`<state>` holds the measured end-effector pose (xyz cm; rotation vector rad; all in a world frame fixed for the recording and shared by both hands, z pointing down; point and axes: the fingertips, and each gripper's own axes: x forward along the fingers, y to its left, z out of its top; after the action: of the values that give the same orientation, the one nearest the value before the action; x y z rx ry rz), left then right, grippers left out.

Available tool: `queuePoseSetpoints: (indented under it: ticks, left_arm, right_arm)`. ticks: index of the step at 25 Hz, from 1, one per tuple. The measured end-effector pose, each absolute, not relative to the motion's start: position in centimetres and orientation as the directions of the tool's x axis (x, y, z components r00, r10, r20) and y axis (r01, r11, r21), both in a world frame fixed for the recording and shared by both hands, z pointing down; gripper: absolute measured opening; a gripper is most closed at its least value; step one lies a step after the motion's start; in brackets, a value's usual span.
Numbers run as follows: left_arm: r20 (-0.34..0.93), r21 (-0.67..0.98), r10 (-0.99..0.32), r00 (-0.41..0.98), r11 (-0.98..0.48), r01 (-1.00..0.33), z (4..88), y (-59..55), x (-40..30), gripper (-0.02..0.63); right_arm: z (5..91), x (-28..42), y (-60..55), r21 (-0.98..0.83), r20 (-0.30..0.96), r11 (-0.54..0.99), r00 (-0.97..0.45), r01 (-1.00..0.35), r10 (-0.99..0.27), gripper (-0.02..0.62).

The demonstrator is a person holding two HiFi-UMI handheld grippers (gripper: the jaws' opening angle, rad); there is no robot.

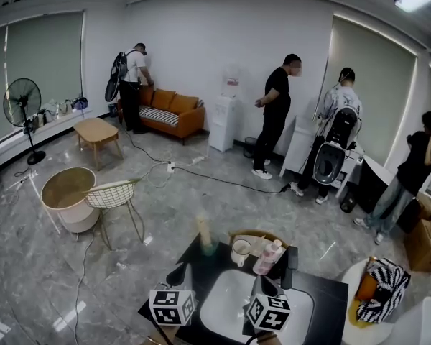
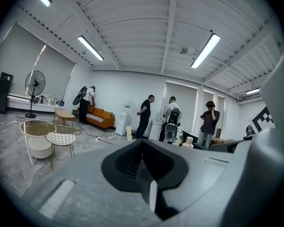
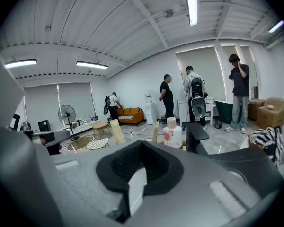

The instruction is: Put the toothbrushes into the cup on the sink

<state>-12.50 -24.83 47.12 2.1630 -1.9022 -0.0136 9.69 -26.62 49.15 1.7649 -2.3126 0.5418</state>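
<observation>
Left claw (image 2: pixel 142 142) and right claw (image 3: pixel 142 144) both clenched, empty. Cup (image 1: pixel 241 251) sits lower centre behind sink (image 1: pixel 226 304), beside bottle (image 1: pixel 269 257), on counter (image 1: pixel 325 295). Toothbrushes not made out. Risk: reaching in clenched knocks cup or bottle over.

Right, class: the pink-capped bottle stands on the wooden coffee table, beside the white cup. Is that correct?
Not quite. The pink-capped bottle stands on the black counter, just behind the sink. It is indeed beside the white cup. The head view shows this.
</observation>
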Motion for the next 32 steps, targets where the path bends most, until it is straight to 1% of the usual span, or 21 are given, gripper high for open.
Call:
queuePoseSetpoints:
  ticks: [10,14,24,32]
  left_arm:
    - [0.153,0.224,-0.972,0.178,-0.141,-0.964,46.8,-23.2,-11.2,0.006]
    - [0.156,0.221,-0.971,0.181,-0.144,-0.965,47.0,-23.1,-11.2,0.006]
    - [0.166,0.221,-0.968,0.186,-0.147,-0.964,47.5,-23.6,-10.7,0.007]
    - [0.161,0.226,-0.967,0.197,-0.158,-0.961,47.7,-24.0,-10.2,0.006]
  right_arm:
    - [48.7,8.7,-25.5,-0.159,0.352,0.266,-0.307,-0.951,-0.884,0.003]
    - [48.2,8.6,-25.1,-0.122,0.337,0.278,-0.304,-0.953,-0.891,0.003]
    - [48.4,9.7,-25.8,-0.171,0.334,0.260,-0.304,-0.950,-0.892,0.003]
    - [48.3,10.2,-26.3,-0.151,0.336,0.258,-0.295,-0.954,-0.895,0.003]
